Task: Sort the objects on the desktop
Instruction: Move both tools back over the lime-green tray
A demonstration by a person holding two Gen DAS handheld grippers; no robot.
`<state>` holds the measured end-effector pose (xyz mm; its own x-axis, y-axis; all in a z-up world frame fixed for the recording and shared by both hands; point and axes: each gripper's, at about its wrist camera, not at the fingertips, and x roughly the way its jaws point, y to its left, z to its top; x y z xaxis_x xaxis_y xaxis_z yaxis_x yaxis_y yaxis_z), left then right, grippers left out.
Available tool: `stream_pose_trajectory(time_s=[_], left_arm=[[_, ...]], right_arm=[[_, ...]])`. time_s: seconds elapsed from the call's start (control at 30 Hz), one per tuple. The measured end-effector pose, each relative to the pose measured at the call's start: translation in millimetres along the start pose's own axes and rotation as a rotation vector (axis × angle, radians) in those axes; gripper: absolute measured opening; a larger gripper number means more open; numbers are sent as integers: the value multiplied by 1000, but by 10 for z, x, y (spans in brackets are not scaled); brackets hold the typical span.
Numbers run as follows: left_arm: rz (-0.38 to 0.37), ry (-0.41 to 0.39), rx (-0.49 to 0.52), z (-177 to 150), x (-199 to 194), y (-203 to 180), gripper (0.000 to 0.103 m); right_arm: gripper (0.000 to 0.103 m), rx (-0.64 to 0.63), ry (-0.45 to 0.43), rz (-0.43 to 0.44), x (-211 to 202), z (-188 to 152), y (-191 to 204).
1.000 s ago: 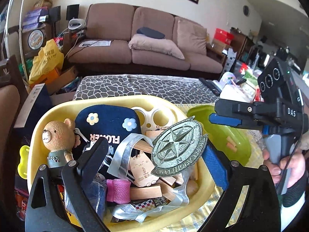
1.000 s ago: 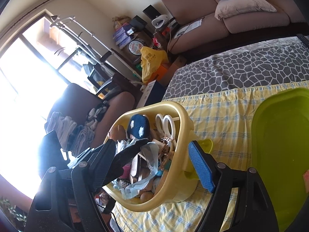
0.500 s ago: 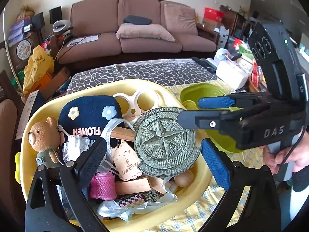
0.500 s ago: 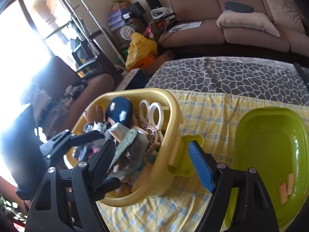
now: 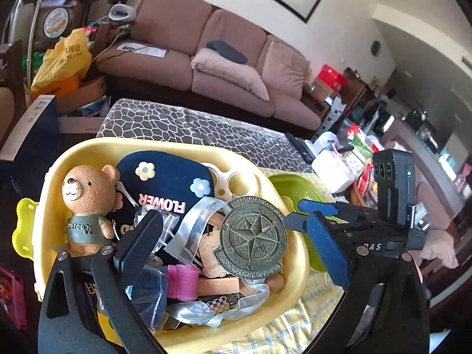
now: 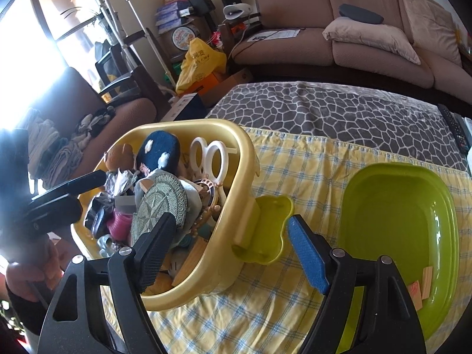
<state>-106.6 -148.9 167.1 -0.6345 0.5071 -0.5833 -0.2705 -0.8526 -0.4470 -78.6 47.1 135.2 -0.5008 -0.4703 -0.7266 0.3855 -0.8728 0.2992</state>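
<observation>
The surface [image 6: 309, 183] wore a yellow checked cloth [image 6: 265, 309], with a grey cloth in a white cobble pattern [image 6: 339, 112] over its far part. On the checked cloth stood a yellow tub [image 6: 233, 194], crammed full, and well apart from it a green basin [image 6: 442, 250]. A black remote [image 6: 452, 126] lay on the grey cloth at the far edge.
</observation>
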Motion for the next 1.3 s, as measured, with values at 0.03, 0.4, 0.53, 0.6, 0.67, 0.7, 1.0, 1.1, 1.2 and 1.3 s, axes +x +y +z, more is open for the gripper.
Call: stream_pose_trajectory(time_s=[0.03, 0.4, 0.53, 0.6, 0.67, 0.7, 1.0, 1.1, 1.2, 1.3], left_arm=[[6, -3, -1, 4, -1, 6, 98], [31, 6, 7, -3, 82, -46, 99], [38, 8, 13, 0, 106, -72, 101], [40, 7, 14, -4, 114, -85, 102], [42, -1, 7, 10, 122, -92, 102], [40, -8, 2, 14, 118, -98, 102], [58, -26, 27, 33, 223, -323, 103], [83, -8, 61, 21, 328, -463, 103], [92, 7, 95, 3, 425, -622, 103], [69, 11, 108, -14, 502, -780, 103]], right_arm=[[80, -3, -1, -8, 2, 5, 4], [89, -163, 36, -147, 196, -69, 310], [93, -191, 44, -154, 198, -86, 354], [95, -210, 54, -150, 203, -108, 379], [95, -203, 53, -137, 185, -116, 353], [96, -185, 45, -128, 155, -109, 318], [100, 7, -50, -75, -290, -14, -232], [102, 34, -59, -93, -379, -34, -398], [102, 53, -66, -126, -462, -78, -548], [102, 63, -71, -170, -545, -115, -687]])
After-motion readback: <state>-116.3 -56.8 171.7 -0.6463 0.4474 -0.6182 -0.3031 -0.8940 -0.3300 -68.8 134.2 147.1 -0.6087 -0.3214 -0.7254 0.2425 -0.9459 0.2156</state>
